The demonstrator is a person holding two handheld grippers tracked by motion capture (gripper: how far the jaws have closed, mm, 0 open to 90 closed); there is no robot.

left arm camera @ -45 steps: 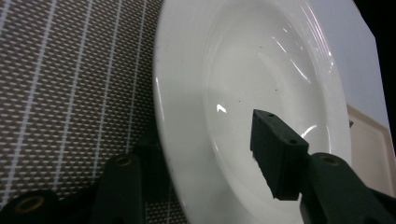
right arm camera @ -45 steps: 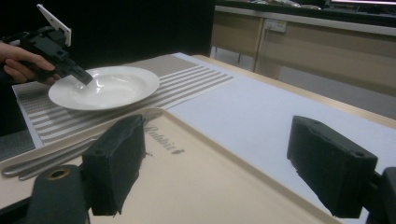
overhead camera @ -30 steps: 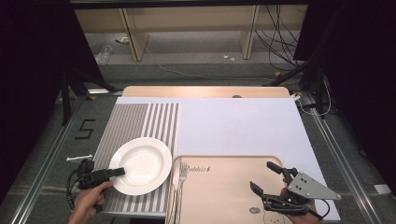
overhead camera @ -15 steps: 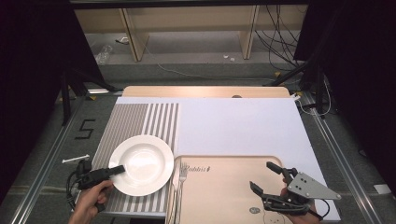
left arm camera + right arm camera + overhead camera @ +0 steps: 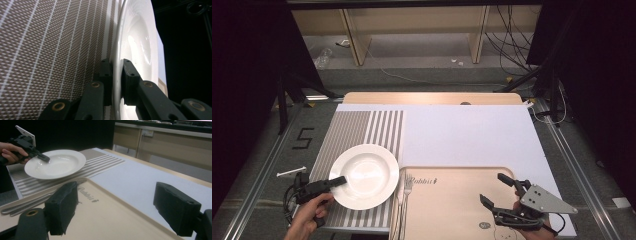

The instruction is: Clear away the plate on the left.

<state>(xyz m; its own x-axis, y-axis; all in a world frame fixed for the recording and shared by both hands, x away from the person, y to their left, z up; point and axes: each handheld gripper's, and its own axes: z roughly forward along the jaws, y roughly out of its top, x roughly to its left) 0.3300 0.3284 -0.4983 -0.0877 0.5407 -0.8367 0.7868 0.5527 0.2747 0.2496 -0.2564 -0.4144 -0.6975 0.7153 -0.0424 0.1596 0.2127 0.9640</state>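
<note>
What moved: The left gripper (image 5: 341, 179) had just pinched its fingers (image 5: 130, 82) in on the edge of the white plate (image 5: 364, 175). A second ago they stood a bit wider around that edge. The plate had stayed where it was, and so had both hands.

Left fingers: They were narrow and squeezed the plate's rim, one finger under it and one on top. The left gripper view showed the rim caught right between them.

Right fingers: The right gripper (image 5: 498, 192) was wide open and held nothing. It hung over the tan tray (image 5: 452, 200), near the person's side of the counter (image 5: 462, 130).

Where the plate was: It lay on the striped mat (image 5: 362, 130), at the left, with its right side close to the tray. A fork (image 5: 406, 190) lay at the tray's left edge, just beside the plate.

Step in hand: I think the person was just getting a good hold on the plate, and had not lifted it yet.

Next move: The plate looked smooth and heavy, and it was held by one edge only. So I think the lift had to be slow and flat, with a firm pinch, or the plate could tip or slip. It had to stay clear of the fork too.
</note>
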